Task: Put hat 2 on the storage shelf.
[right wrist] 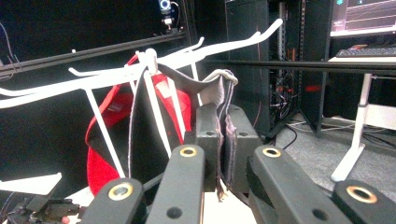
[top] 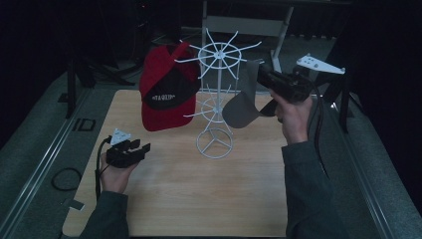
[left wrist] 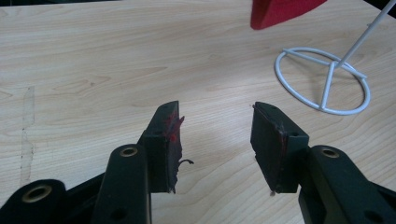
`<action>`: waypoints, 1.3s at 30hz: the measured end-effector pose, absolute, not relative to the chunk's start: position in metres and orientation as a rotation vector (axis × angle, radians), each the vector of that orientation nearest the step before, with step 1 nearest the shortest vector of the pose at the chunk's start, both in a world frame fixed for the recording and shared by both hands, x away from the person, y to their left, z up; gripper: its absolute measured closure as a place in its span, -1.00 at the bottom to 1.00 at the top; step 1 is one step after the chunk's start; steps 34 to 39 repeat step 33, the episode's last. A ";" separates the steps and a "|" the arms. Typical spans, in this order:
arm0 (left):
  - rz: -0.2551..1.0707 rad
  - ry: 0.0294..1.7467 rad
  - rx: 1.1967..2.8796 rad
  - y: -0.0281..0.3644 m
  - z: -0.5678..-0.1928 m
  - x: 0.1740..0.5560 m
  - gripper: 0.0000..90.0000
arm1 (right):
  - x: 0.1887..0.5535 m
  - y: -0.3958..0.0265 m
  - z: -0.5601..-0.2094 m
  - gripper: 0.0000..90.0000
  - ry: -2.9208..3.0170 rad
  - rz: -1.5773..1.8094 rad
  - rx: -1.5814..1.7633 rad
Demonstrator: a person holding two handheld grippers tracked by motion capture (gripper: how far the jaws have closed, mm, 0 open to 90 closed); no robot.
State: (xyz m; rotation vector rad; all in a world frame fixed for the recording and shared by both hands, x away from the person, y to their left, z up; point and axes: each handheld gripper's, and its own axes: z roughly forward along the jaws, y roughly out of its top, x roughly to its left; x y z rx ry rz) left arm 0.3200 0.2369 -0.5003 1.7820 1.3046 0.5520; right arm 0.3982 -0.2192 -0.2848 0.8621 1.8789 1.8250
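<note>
The left gripper (top: 142, 148) rests low over the table (top: 199, 189), jaws apart and empty. Farther away, the right gripper (right wrist: 223, 140) pinches the grey cap (top: 242, 107), which hangs beside the white rack (top: 215, 94), opposite the red cap (top: 166, 89).

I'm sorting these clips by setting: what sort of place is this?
Probably a lab or recording workspace, not a shop: a bare wooden table with a white wire rack stands in a dark room, with a lit monitor and a keyboard on a desk behind.
</note>
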 end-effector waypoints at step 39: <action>0.553 1.308 1.782 0.236 -0.501 0.321 0.18 | 0.384 -0.258 -0.301 0.26 1.808 1.704 0.963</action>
